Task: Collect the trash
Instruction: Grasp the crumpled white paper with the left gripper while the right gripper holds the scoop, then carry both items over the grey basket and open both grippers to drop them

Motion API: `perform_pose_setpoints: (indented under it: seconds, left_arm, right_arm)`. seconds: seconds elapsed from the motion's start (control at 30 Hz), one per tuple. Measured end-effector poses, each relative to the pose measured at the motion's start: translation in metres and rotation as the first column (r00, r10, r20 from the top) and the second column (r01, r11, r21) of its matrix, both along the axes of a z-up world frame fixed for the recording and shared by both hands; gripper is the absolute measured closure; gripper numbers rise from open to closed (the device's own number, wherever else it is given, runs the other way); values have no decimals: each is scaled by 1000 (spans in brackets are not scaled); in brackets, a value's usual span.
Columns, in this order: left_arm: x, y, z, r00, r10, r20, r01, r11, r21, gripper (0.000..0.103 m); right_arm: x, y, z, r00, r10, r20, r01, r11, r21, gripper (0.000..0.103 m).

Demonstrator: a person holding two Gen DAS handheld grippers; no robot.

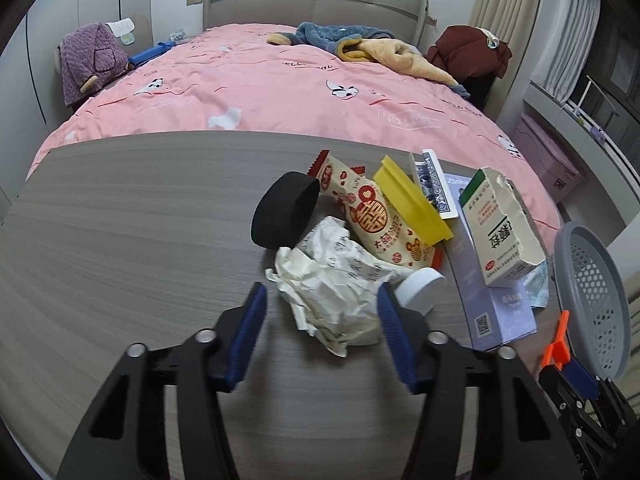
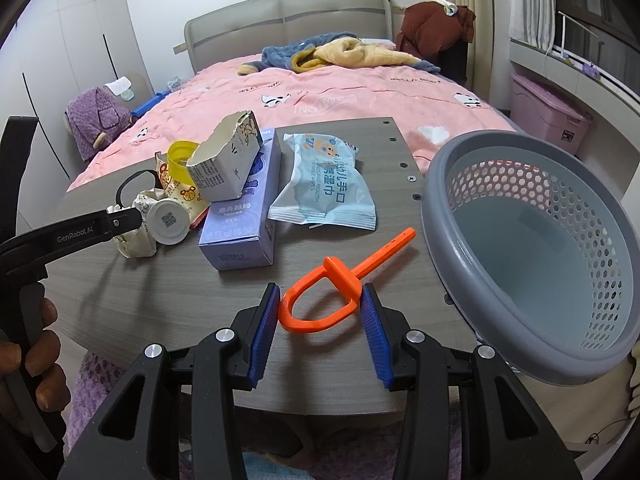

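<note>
Grippers at the near edge of the worktop (image 1: 120,220), both pointing down and away toward the bed (image 1: 260,92). Right gripper (image 2: 318,304): jaws partly closed, the orange plastic handle (image 2: 320,304) between the blue pads, its crossbar touching the right pad and its loop just beside the left; whether both pads press on it cannot be told. Left gripper (image 1: 320,300): jaws part open around the near end of the crumpled white paper (image 1: 340,288), the right pad touching the paper, the left pad standing apart from it. White round cap (image 1: 420,284) just beyond the right pad. Farther in, a heap near the worktop's right side: black band (image 1: 284,208), red-and-cream snack wrapper (image 1: 372,216), yellow lid (image 1: 412,196), torn carton (image 1: 496,224) resting on a lilac box (image 1: 492,312). Blue wipes packet (image 2: 324,180) flat toward the far right corner. Grey perforated basket (image 2: 460,240) just off the right edge, tilted, its opening toward the worktop.
</note>
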State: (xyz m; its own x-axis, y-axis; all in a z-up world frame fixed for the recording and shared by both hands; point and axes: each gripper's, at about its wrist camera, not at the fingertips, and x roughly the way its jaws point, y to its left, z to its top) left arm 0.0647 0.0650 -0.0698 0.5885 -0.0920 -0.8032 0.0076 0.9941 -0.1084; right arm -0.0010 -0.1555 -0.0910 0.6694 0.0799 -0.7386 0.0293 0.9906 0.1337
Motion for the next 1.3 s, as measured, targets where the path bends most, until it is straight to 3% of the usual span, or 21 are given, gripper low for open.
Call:
perform_pose_setpoints:
  seconds: [0.07,0.13,0.3,0.67,0.9,1.1,1.3]
  left_arm:
    - [-2,-1,2,1000,-4,4,4,1000,3,62]
    - [-3,-1,3,1000,-7,3,7,1000,3,75]
    - [-9,3,6,1000,-6,8,6,1000,-6,83]
    - [-29,16,39,996,27,91,-26,1000,-11,83]
    - [-41,5,71,985,-2,173,4,1000,-10,83]
    - [-45,-33,88,970,-102,219,109,994,-24,83]
    - [-43,-95,87,944,-250,217,260,965,-19,83]
  right_arm:
    - [0,0,2,1000,0,2,0,1000,-1,62]
    - [-1,1,3,1000,-1,6,1,1000,0,62]
    - [-2,1,7,1000,-3,13,3,1000,-1,62]
    - [-8,-1,15,999,-9,37,9,1000,-6,62]
    - [-13,-7,27,998,-20,64,21,1000,-15,62]
    - [-17,-28,42,994,-63,94,65,998,-20,62]
    - [-18,-62,57,983,-134,124,138,990,-25,62]
